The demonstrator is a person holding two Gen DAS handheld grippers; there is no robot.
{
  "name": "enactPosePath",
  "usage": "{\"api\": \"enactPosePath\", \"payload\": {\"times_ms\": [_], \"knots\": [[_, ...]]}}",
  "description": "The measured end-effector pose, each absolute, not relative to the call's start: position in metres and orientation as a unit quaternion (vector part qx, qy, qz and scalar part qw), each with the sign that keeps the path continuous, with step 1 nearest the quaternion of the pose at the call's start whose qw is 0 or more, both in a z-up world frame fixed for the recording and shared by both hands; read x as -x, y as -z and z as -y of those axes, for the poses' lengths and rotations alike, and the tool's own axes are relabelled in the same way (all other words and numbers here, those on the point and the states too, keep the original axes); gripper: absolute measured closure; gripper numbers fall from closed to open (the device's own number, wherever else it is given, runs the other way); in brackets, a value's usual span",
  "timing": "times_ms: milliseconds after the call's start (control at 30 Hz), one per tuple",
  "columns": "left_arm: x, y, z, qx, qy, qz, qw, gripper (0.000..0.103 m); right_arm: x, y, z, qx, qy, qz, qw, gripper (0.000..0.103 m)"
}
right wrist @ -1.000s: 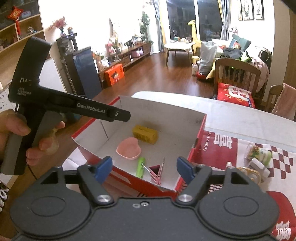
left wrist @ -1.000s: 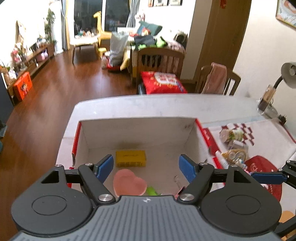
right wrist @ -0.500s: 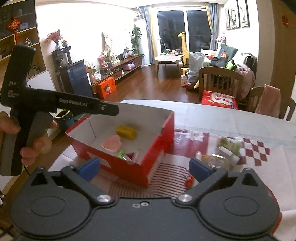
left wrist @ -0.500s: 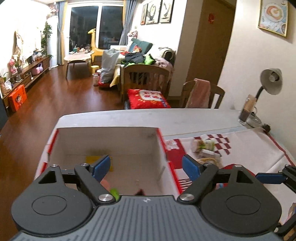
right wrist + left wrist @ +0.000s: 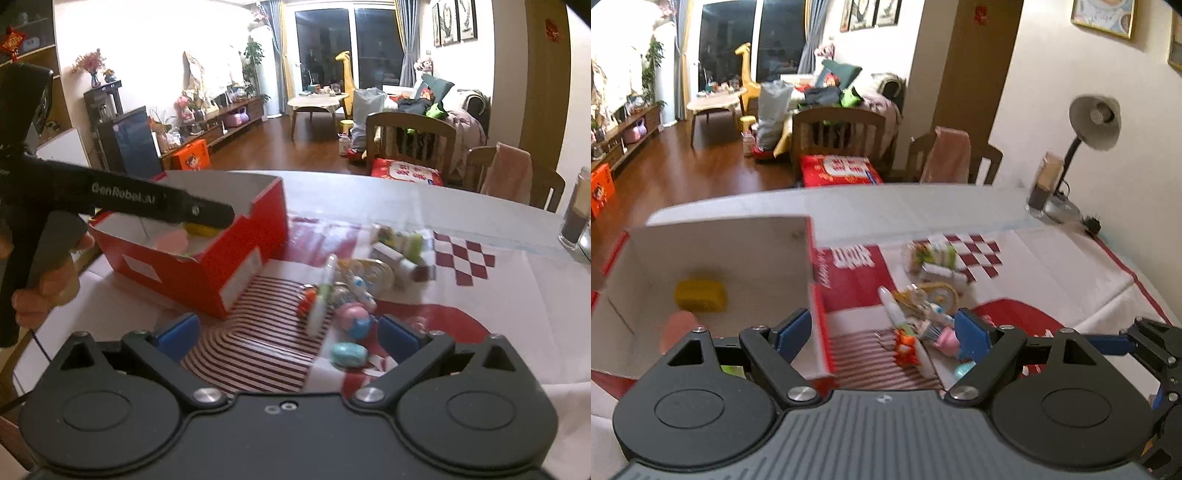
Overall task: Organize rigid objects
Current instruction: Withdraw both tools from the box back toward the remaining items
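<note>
Red cardboard box [image 5: 816, 280] fills the left of the left wrist view, open at the top so small things can be dropped in; a yellow block [image 5: 700, 295] lies on its pale floor with a pink piece [image 5: 677, 326] nearer the camera, both blurred; the left gripper [image 5: 882, 334] hangs with its blue pads spread and nothing between them, aimed past the box's right wall at the pile of small objects [image 5: 923, 314] on the red-and-white cloth [image 5: 1052, 266], which suggests it is free to fetch another piece; the pile is a jumble of a white tube, something orange, a pink and a teal bit, too smeared to name surely; a desk lamp [image 5: 1089, 125] stands at the far right edge of the table.

From the right wrist view the box [image 5: 207, 269] sits left of the pile [image 5: 347, 295], near it but apart; the right gripper [image 5: 288, 334], whose jaws have just been opening, stands wide and empty above the striped part of the cloth [image 5: 258, 332], with a pink ball-like toy [image 5: 356, 317] and a teal oval [image 5: 347, 353] just ahead of its right pad, likely the next pick; the left gripper's [image 5: 218, 214] black body reaches over the box, held in a hand [image 5: 48, 284].
</note>
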State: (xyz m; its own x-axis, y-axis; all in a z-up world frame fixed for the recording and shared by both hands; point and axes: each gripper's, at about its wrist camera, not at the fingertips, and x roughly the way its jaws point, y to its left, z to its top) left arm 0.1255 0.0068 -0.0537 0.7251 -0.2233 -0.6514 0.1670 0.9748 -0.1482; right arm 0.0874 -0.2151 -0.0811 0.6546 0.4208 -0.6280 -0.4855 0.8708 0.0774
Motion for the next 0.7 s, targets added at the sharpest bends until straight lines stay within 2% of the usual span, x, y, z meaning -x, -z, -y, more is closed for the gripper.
{"api": "enactPosePath", "payload": {"times_ms": [300, 700], "knots": [[-0.136, 0.095, 0.044, 0.027, 0.101, -0.390, 0.915, 0.018, -0.108, 0.114, 0.244, 0.063, -0.246, -0.358, 0.899, 0.006], [-0.167, 0.133, 0.070, 0.023, 0.039, -0.421, 0.906, 0.018, -0.134, 0.146, 0.244, 0.094, -0.281, -0.382, 0.875, 0.026]]}}
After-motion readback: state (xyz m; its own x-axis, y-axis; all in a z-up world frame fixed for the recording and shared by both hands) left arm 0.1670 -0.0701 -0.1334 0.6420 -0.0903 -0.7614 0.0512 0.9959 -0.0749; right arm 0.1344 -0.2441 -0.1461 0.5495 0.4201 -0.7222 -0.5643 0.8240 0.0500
